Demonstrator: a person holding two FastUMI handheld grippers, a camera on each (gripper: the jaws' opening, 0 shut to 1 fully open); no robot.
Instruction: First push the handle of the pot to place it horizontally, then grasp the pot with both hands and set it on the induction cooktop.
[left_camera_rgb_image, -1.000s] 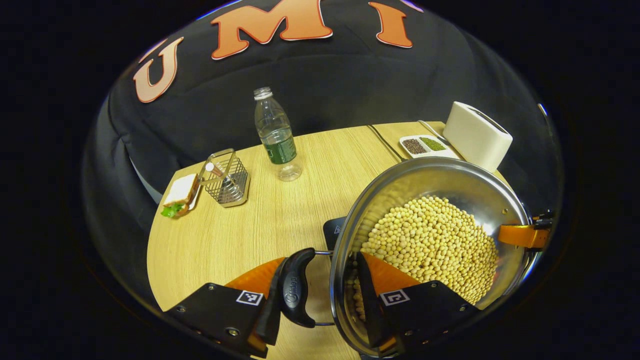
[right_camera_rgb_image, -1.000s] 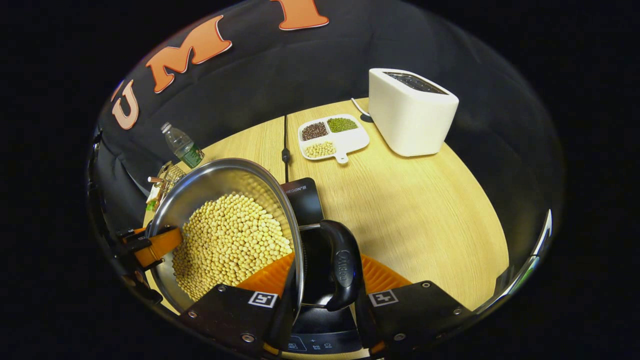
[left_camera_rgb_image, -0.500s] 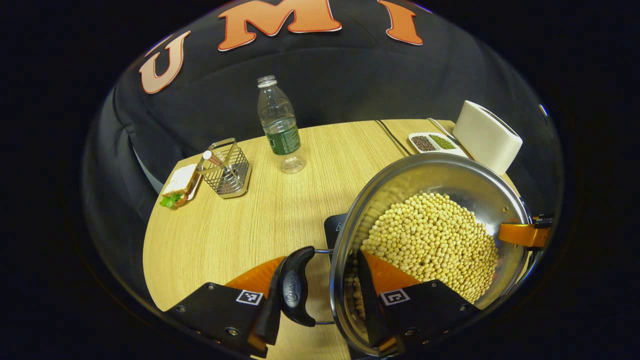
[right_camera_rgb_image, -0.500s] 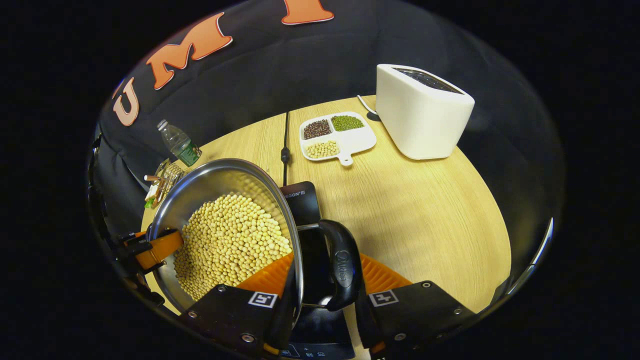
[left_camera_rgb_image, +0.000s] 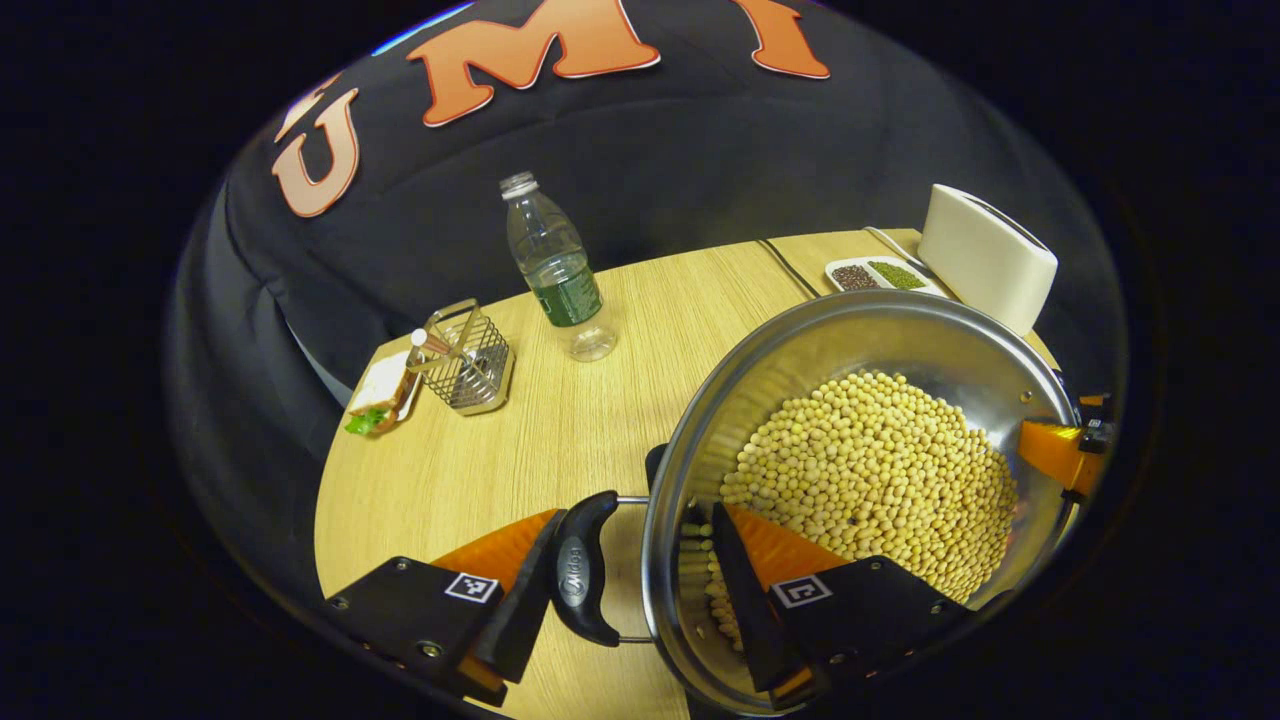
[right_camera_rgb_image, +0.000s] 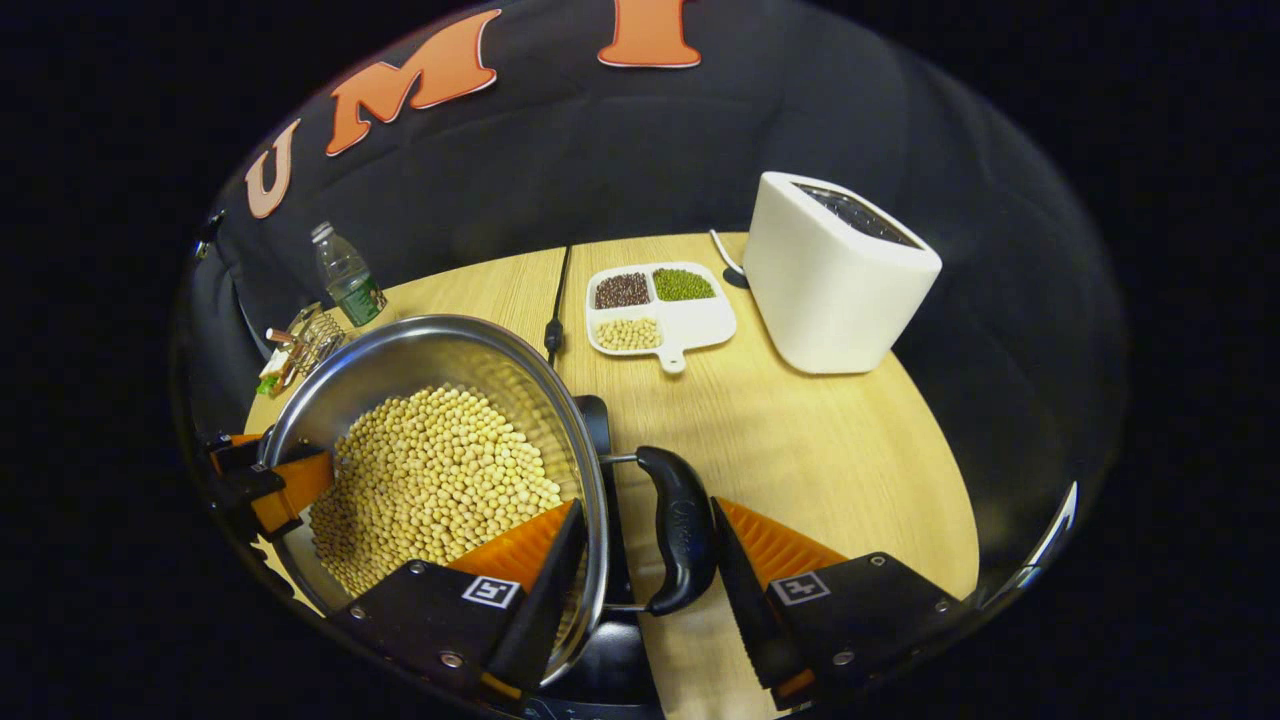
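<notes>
On the wooden table (right_camera_rgb_image: 830, 450), backed by the black cloth wall, the pot (left_camera_rgb_image: 905, 340) of beans sat over the induction cooktop (right_camera_rgb_image: 597, 420) near the front edge. The left gripper (left_camera_rgb_image: 630, 600) and right gripper (right_camera_rgb_image: 640, 590) each stood spread, straddling rim and handle. A toaster (right_camera_rgb_image: 835, 275) and divided dish (right_camera_rgb_image: 660, 315) stood toward the far edge, a bottle (left_camera_rgb_image: 555, 265) toward the far-left corner.

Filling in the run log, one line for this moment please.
pot: over cooktop | left tool: straddles rim, grip unclear | right tool: open around handle

bare table (right_camera_rgb_image: 830, 450) right of pot (right_camera_rgb_image: 400, 350), toaster (right_camera_rgb_image: 835, 275) behind
</notes>
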